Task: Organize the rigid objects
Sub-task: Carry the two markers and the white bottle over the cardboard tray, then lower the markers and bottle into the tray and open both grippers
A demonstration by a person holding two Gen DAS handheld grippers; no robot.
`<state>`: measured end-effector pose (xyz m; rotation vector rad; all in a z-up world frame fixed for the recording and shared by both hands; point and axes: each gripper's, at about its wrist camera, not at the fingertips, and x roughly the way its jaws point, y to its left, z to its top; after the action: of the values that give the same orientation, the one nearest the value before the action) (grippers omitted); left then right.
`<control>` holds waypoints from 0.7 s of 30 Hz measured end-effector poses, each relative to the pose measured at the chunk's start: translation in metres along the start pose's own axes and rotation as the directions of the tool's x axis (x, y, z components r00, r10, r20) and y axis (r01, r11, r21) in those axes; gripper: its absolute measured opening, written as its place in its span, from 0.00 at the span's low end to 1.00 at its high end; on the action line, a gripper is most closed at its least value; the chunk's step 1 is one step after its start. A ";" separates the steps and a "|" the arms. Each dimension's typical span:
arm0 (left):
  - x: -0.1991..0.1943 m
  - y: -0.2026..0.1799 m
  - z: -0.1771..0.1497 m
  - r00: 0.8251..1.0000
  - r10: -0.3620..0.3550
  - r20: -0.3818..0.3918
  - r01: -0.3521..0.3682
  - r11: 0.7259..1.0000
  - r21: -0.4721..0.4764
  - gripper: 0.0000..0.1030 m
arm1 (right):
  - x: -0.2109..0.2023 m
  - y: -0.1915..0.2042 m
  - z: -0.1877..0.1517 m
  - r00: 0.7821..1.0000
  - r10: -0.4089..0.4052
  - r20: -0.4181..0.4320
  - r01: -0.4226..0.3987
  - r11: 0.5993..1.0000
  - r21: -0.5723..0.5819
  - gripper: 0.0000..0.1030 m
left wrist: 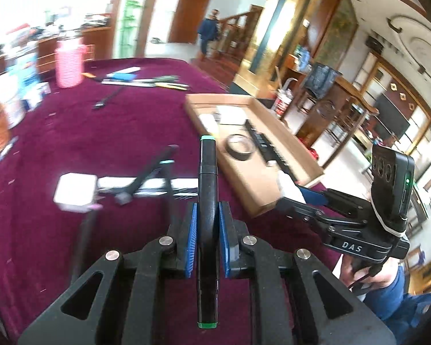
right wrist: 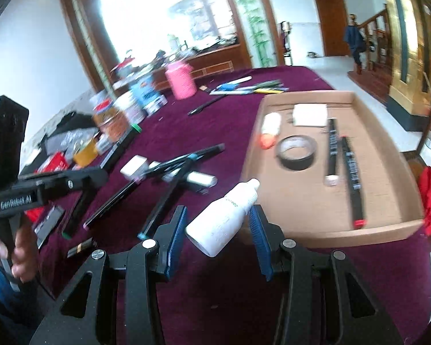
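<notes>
My left gripper (left wrist: pixel 207 218) is shut on a black marker with green ends (left wrist: pixel 207 189), held above the maroon table. My right gripper (right wrist: pixel 219 224) is shut on a white bottle (right wrist: pixel 225 215), held tilted at the near left corner of the cardboard tray (right wrist: pixel 388 230). The right gripper and its bottle (left wrist: pixel 288 185) also show in the left wrist view, over the tray's near edge (left wrist: pixel 258 201). In the tray lie a tape roll (right wrist: pixel 296 152), two black markers (right wrist: pixel 352 178), a white pad (right wrist: pixel 310 115) and a small white tube (right wrist: pixel 270 129).
Loose black markers (right wrist: pixel 169 169) and a white eraser block (right wrist: pixel 133 166) lie on the cloth left of the tray. A pink container (right wrist: pixel 181 82), cans and boxes (right wrist: pixel 120 112) crowd the far left. More pens (right wrist: pixel 252 87) lie at the back.
</notes>
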<state>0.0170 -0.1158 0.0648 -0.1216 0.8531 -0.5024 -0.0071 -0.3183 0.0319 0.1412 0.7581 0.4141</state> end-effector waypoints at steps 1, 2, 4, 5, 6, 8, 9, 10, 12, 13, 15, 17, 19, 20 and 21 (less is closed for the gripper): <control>0.005 -0.006 0.003 1.000 -0.012 -0.005 0.012 1.000 0.002 0.12 | -0.003 -0.005 0.001 1.000 -0.007 0.006 0.007 1.000 0.009 0.39; 0.013 -0.013 0.007 1.000 -0.027 -0.014 0.027 1.000 0.004 0.12 | -0.007 -0.013 0.003 1.000 -0.017 0.015 0.017 1.000 0.021 0.39; 0.031 -0.026 0.015 0.998 -0.058 -0.036 0.058 0.998 0.001 0.12 | -0.011 -0.028 0.008 0.999 -0.042 0.030 0.040 0.998 0.042 0.39; 0.039 -0.031 0.019 0.997 -0.072 -0.042 0.071 0.997 -0.007 0.12 | -0.012 -0.035 0.011 0.998 -0.053 0.036 0.051 0.997 0.051 0.39; 0.052 -0.037 0.024 0.994 -0.091 -0.058 0.090 0.996 -0.018 0.12 | -0.012 -0.041 0.014 0.997 -0.068 0.039 0.066 0.996 0.056 0.39; 0.069 -0.042 0.029 0.989 -0.128 -0.077 0.123 0.990 -0.062 0.12 | -0.009 -0.053 0.020 0.995 -0.096 0.034 0.094 0.994 0.061 0.39; 0.080 -0.044 0.032 0.985 -0.149 -0.085 0.142 0.986 -0.091 0.12 | -0.008 -0.057 0.022 0.994 -0.102 0.034 0.100 0.993 0.067 0.39; 0.091 -0.045 0.035 0.983 -0.160 -0.094 0.149 0.982 -0.115 0.12 | -0.007 -0.063 0.025 0.993 -0.109 0.033 0.106 0.992 0.072 0.39; 0.110 -0.044 0.041 0.981 -0.163 -0.102 0.144 0.976 -0.165 0.12 | -0.002 -0.073 0.029 0.993 -0.120 0.020 0.118 0.989 0.084 0.38; 0.115 -0.043 0.041 0.980 -0.168 -0.107 0.147 0.972 -0.181 0.12 | -0.001 -0.079 0.031 0.992 -0.124 0.016 0.121 0.988 0.097 0.39; 0.132 -0.043 0.045 0.980 -0.163 -0.117 0.136 0.969 -0.208 0.12 | 0.003 -0.090 0.035 0.993 -0.118 -0.002 0.117 0.986 0.117 0.39; 0.144 -0.045 0.045 0.975 -0.173 -0.137 0.139 0.964 -0.227 0.12 | 0.004 -0.099 0.037 0.989 -0.147 -0.010 0.148 0.981 0.125 0.39; 0.153 -0.048 0.044 0.972 -0.179 -0.149 0.139 0.960 -0.241 0.12 | 0.006 -0.104 0.038 0.984 -0.177 -0.028 0.180 0.978 0.107 0.39; 0.157 -0.050 0.043 0.973 -0.176 -0.152 0.137 0.961 -0.239 0.12 | 0.009 -0.107 0.039 0.980 -0.191 -0.046 0.195 0.976 0.094 0.39; 0.160 -0.051 0.042 0.974 -0.168 -0.153 0.130 0.964 -0.231 0.12 | 0.009 -0.110 0.039 0.979 -0.200 -0.052 0.204 0.975 0.089 0.39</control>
<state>0.1169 -0.2402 -0.0025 -0.3521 1.0732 -0.5651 0.0601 -0.4133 0.0242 0.1421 0.8256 0.1890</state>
